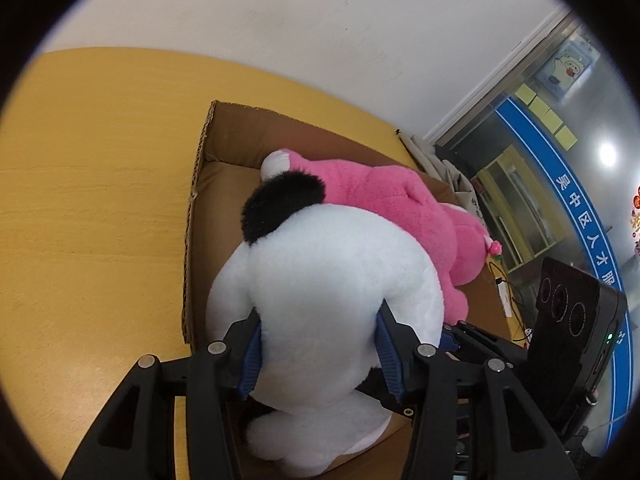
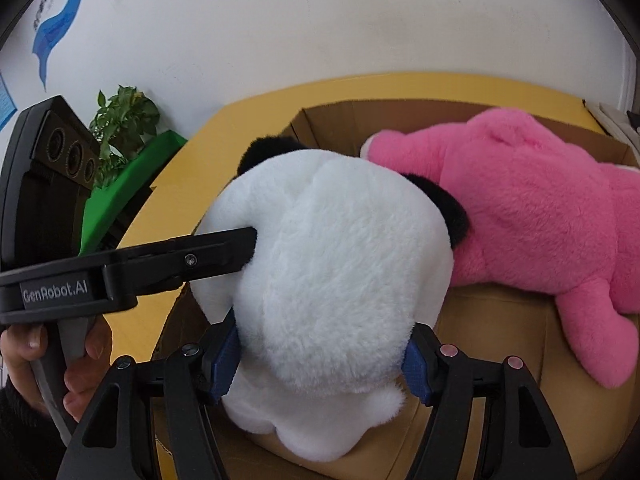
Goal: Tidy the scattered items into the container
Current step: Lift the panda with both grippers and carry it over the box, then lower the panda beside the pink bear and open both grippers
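A big white plush panda (image 1: 320,280) with black ears sits in the near end of an open cardboard box (image 1: 200,184). My left gripper (image 1: 318,354) is shut on its white body, blue pads pressed into the fur on both sides. My right gripper (image 2: 320,364) is shut on the same panda (image 2: 340,272) from another side. The left gripper's finger (image 2: 224,252) shows pressing the panda's left flank in the right wrist view. A pink plush toy (image 1: 400,208) lies face down in the box beside the panda, touching it; it also shows in the right wrist view (image 2: 532,208).
The box (image 2: 320,124) stands on a yellow wooden table (image 1: 100,200) by a white wall. A green plant (image 2: 120,120) and a green panel stand off the table's left. The right gripper's black body (image 1: 576,320) is at the box's right side.
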The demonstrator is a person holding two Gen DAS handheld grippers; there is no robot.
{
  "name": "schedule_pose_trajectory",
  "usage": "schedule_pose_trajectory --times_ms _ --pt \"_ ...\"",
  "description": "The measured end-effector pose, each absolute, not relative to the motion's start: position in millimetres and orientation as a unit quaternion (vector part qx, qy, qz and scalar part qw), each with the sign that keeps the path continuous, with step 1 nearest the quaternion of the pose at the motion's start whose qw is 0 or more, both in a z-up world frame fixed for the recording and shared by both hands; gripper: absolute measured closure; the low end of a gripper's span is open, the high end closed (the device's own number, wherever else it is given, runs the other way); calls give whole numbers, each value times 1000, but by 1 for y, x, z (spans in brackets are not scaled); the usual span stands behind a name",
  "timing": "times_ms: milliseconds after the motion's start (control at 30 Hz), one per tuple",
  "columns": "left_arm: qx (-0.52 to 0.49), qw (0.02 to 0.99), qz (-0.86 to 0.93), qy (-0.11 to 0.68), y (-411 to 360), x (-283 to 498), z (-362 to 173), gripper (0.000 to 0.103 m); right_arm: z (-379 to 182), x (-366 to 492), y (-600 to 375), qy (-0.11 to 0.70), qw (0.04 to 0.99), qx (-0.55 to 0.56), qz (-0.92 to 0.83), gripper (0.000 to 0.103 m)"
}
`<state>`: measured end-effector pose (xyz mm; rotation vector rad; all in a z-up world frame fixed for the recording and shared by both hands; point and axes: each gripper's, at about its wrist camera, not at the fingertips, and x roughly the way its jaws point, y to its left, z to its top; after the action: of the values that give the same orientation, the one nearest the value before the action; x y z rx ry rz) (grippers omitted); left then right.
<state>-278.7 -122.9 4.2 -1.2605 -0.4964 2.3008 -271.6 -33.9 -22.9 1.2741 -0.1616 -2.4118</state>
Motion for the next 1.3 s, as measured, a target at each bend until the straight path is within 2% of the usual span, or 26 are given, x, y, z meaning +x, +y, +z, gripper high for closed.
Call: schedule_pose_trajectory --times_ms 200,233,300,333,500,567,600,733,867,1100,1300 --pt "-464 221 840 -175 -134 -279 -4 48 -28 -274 -31 -51 197 478 -854 27" --pt "-463 217 841 -177 -135 -279 -5 47 -30 -273 -33 -46 195 478 -855 25" --pt "-457 208 846 -177 -135 -276 -2 39 -31 -271 -36 -38 189 474 -859 17" --pt "-451 201 852 -175 -135 -272 2 37 -31 -268 -31 -38 187 474 -860 9" --pt "-399 113 898 -146 -150 -229 33 36 -7 -234 -18 -17 187 448 -874 4" --pt "-363 68 921 -127 -159 -200 47 29 12 -215 -6 -5 177 418 -891 0" --pt "-347 43 929 -119 -161 -183 54 21 23 -204 5 -2 172 399 -900 0" --pt "-326 -4 940 -96 -155 -132 64 21 54 -160 49 9 136 338 -931 0" --pt "-335 58 938 -70 -127 -99 55 20 62 -131 75 32 99 315 -943 0" --pt "-320 56 940 -101 -100 -80 48 20 66 -101 102 47 76 313 -945 0" --pt "-321 21 942 -91 -86 -72 48 21 62 -85 115 66 74 311 -945 0"
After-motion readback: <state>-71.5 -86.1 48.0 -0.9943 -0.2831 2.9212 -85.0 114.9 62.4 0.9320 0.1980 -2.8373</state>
